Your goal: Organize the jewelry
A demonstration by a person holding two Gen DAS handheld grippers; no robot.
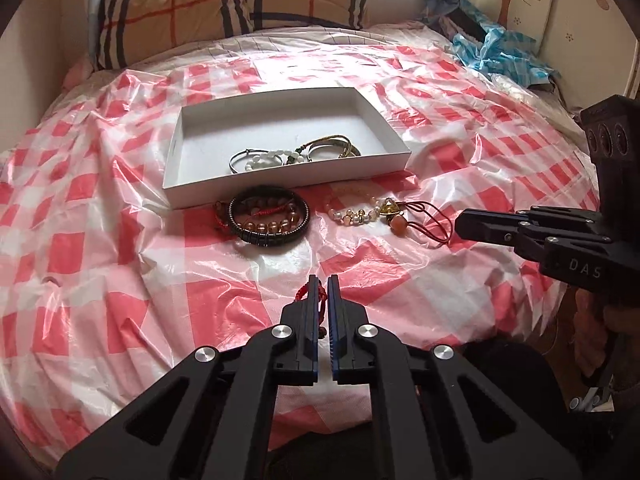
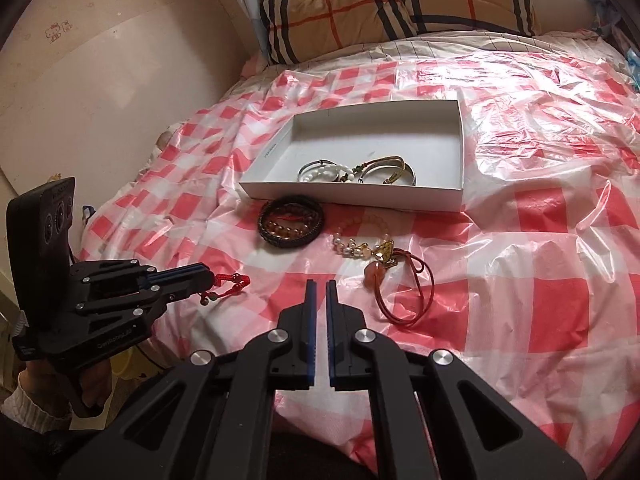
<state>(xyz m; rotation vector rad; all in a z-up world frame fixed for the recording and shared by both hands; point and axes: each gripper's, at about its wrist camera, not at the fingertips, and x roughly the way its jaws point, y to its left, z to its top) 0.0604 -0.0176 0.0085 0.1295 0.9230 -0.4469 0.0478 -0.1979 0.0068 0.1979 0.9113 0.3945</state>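
My left gripper is shut on a red cord bracelet, held above the bed; the bracelet also hangs from it in the right wrist view. My right gripper is shut and empty; it shows at the right of the left wrist view. A white box holds several bracelets. In front of it lie a dark beaded bracelet stack and a pearl bracelet with gold charm and red cord.
A red-and-white checked plastic sheet covers the bed. A plaid pillow lies at the head. Blue plastic wrap sits at the far right. A wall runs along the left.
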